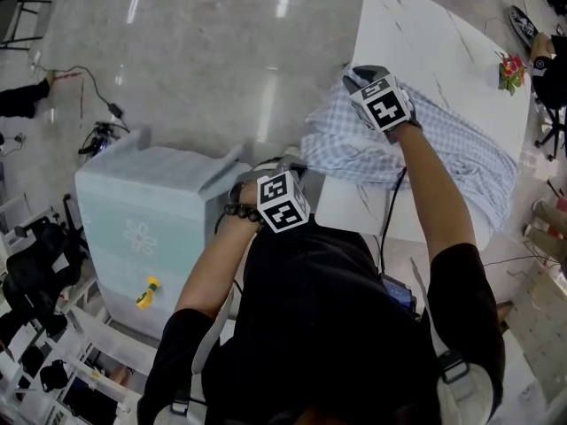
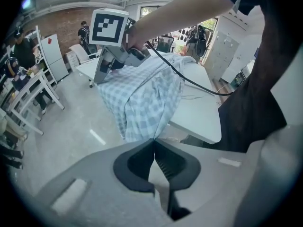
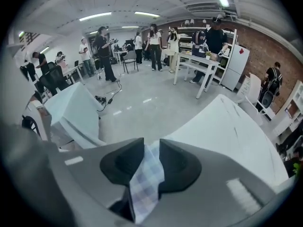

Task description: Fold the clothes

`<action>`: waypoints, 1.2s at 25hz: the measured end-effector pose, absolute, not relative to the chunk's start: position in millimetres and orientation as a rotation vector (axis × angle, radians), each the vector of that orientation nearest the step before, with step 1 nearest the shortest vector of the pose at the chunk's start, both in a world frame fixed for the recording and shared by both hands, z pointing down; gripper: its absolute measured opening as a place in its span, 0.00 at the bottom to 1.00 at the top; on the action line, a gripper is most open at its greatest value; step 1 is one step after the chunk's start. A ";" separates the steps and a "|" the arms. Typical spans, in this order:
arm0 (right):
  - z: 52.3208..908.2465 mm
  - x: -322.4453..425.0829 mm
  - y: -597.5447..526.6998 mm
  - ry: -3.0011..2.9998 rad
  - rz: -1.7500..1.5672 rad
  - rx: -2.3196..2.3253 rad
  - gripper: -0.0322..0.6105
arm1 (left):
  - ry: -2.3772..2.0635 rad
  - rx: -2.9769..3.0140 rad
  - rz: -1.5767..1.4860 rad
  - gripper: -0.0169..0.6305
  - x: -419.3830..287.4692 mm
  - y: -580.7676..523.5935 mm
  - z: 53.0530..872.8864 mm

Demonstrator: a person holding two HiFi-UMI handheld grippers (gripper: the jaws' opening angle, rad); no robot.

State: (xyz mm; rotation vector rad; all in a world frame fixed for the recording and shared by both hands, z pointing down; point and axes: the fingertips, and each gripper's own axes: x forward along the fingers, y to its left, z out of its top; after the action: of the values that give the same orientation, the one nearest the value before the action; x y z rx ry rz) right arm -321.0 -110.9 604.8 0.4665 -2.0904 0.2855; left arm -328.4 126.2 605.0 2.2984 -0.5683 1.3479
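1. Nearest the head camera was the person's black top [image 1: 337, 326], with both forearms reaching away over it.
2. At the table's near left corner, the left gripper [image 2: 154, 141] had its jaws pressed together on a pinch of the checked shirt [image 1: 461, 149], where the cloth hung off the edge.
3. Farther along that edge, the right gripper [image 3: 151, 148] had its jaws narrow and clamped on a fold of the same shirt, a strip of fabric running down between the pads.
4. The rest of the blue-and-white shirt lay rumpled across the white table [image 1: 425, 42], spreading toward its right side.
5. Faint grey veins ran through the table top, and a small red and green object [image 1: 511, 71] sat at its far right edge.
6. Left of the table stood a pale teal cabinet [image 1: 142, 228] with a flower mark and a yellow item [image 1: 148, 292] on its top.
7. A glossy grey floor [image 1: 204, 51] reflected the ceiling lights, with cables [image 1: 97, 104] trailing at the far left.
8. Across the room, people [image 3: 154, 41] stood about, and a white fridge [image 3: 235, 67] stood against a brick wall [image 3: 265, 41].
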 end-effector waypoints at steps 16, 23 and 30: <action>606.4 -323.3 -110.9 -2.082 0.175 0.493 0.22 | -0.762 2.083 1.323 0.04 -402.8 195.8 608.5; 568.2 -319.9 -92.5 -2.194 0.120 0.538 0.30 | -0.733 2.103 1.361 0.04 -410.5 202.9 615.5; 553.9 -226.6 -17.0 -2.123 0.065 0.532 0.30 | -0.635 2.148 1.443 0.05 -401.1 191.8 634.2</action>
State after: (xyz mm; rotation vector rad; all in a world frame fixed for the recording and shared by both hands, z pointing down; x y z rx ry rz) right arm -226.6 -17.0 553.9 0.5322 -2.1234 0.0646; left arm -401.1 191.8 634.2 2.1480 -0.6349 1.4433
